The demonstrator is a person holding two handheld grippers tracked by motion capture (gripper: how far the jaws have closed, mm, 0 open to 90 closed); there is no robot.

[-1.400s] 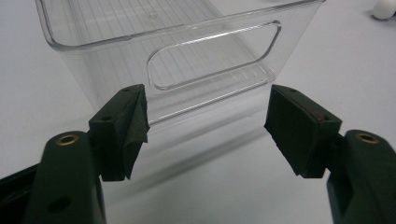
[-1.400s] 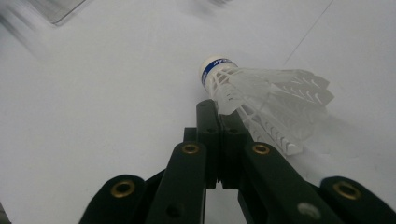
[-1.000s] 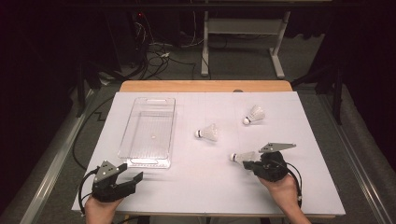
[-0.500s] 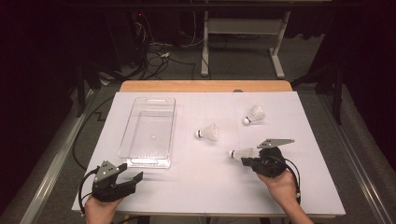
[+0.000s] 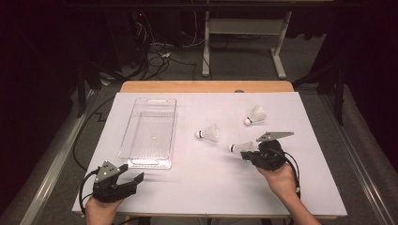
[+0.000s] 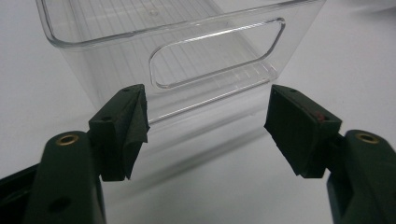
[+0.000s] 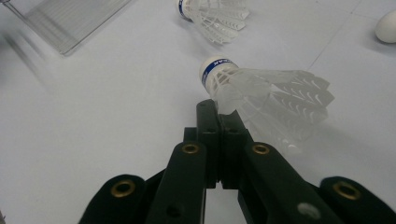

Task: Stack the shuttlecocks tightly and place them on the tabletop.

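The bin (image 5: 149, 132) is clear, glossy plastic with fine ribbing along its walls and floor. A matt white sheet (image 5: 187, 187) covers the bench, whose bare far edge (image 5: 206, 86) looks like pale wood. The 3 shuttlecocks have translucent white plastic skirts with a ribbed lattice; the nearest shuttlecock (image 7: 261, 95) carries a smooth white cap with a blue band. The left tool (image 6: 208, 128) and right tool (image 7: 218, 112) are matt black plastic with brass-coloured rivets, and the left tool's pads (image 6: 133, 123) look rough and slightly frayed.
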